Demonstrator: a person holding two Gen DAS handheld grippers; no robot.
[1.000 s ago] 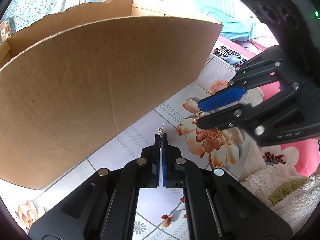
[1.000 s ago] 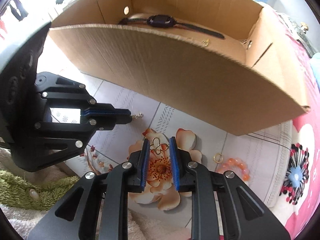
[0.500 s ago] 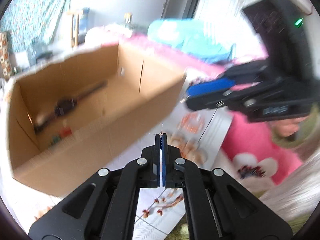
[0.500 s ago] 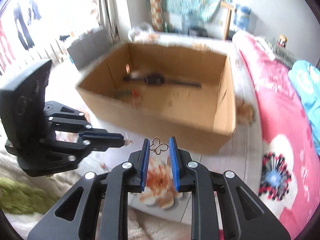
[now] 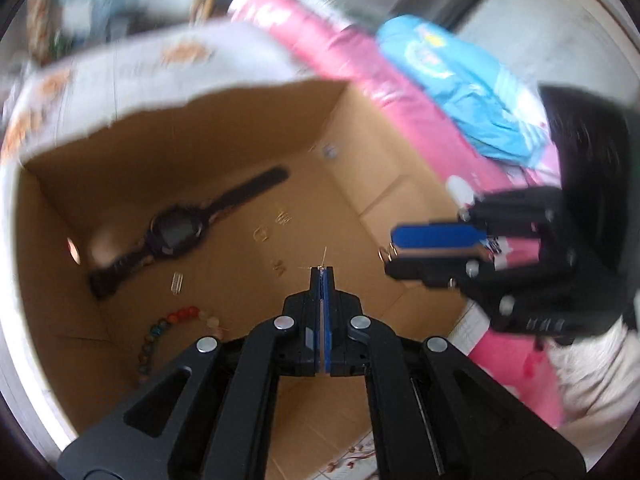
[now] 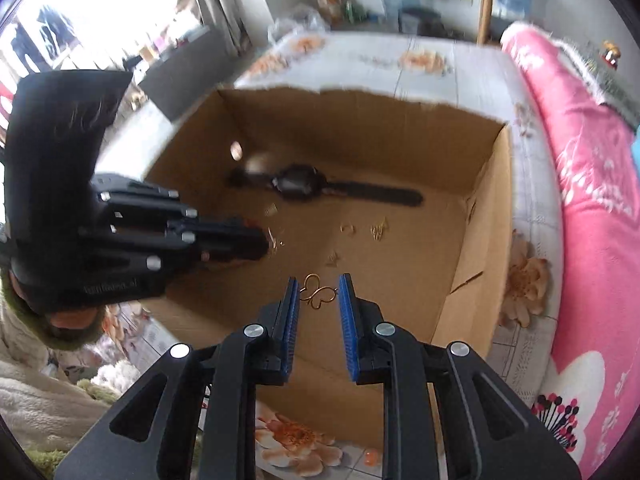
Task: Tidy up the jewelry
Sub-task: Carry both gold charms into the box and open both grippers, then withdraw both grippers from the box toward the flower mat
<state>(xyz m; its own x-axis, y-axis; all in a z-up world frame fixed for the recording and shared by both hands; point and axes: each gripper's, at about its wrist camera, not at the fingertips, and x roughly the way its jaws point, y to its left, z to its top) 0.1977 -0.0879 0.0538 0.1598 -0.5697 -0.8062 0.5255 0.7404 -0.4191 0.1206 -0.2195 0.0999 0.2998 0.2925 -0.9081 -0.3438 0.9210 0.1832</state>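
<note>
An open cardboard box [image 5: 360, 152] [image 6: 360, 128] lies below both grippers. On its floor are a black watch [image 5: 176, 236] [image 6: 298, 184], a coloured bead bracelet [image 5: 168, 324] and several small gold pieces [image 5: 262, 234] [image 6: 376, 230]. My left gripper [image 5: 322, 270] [image 6: 264, 242] hangs over the box floor, shut on a tiny gold earring [image 5: 323, 258] whose thin pin sticks out of the tips. My right gripper [image 6: 319, 294] [image 5: 390, 256] hovers over the near wall, shut on a gold butterfly-shaped earring [image 6: 318, 294] pinched across its width.
The box stands on a flowered white cloth [image 6: 400, 60]. A pink flowered blanket [image 6: 592, 200] [image 5: 360, 64] runs along the right, with a blue cloth [image 5: 460, 80] on it. An orange bead [image 6: 370, 457] shows on the cloth before the box. A fluffy cream sleeve [image 6: 40, 380] is at lower left.
Both grippers rose from the cloth in front of the box's near wall to above its open top. Each still pinches its earring, and the box's inside has come into view.
</note>
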